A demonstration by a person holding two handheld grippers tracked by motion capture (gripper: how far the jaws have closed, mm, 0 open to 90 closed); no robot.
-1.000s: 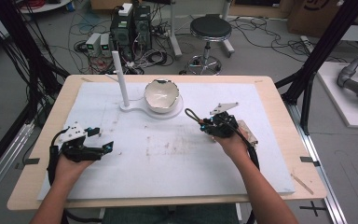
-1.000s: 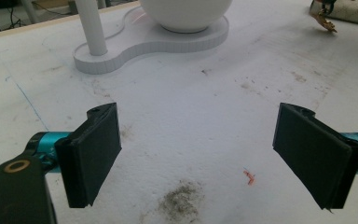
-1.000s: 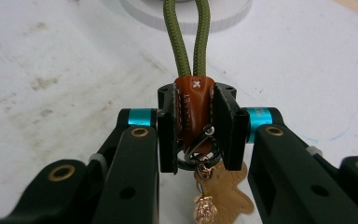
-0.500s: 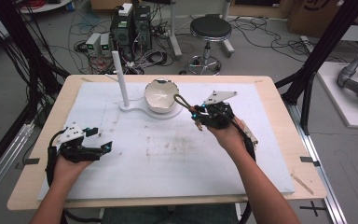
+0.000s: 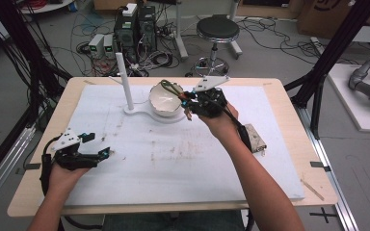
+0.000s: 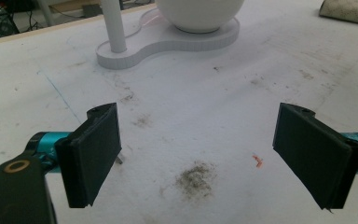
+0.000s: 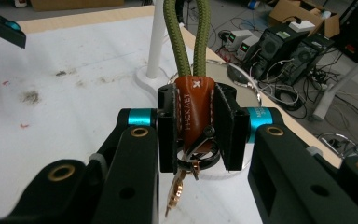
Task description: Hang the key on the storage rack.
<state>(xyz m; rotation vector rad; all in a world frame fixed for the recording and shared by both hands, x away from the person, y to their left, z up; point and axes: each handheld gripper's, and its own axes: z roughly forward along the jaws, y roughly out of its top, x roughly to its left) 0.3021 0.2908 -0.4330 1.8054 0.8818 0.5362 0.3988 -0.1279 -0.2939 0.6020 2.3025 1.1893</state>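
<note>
Jaws of the right gripper [image 7: 195,128] are clamped on the brown leather tab of a keychain [image 7: 193,112], its green cord loop rising above and a key dangling below, held just over the rim of the white bowl [image 5: 165,99]. The bowl sits on a white stand [image 5: 139,113] with an upright post; what the bowl holds cannot be made out. The left gripper [image 6: 200,154] hovers wide open and holding nothing over the stained white mat [image 5: 173,154].

Lying on a wooden table [image 5: 289,103]: stained white mat [image 5: 173,154], white stand [image 5: 147,113] far centre, grey cloth [image 5: 254,138] right.
</note>
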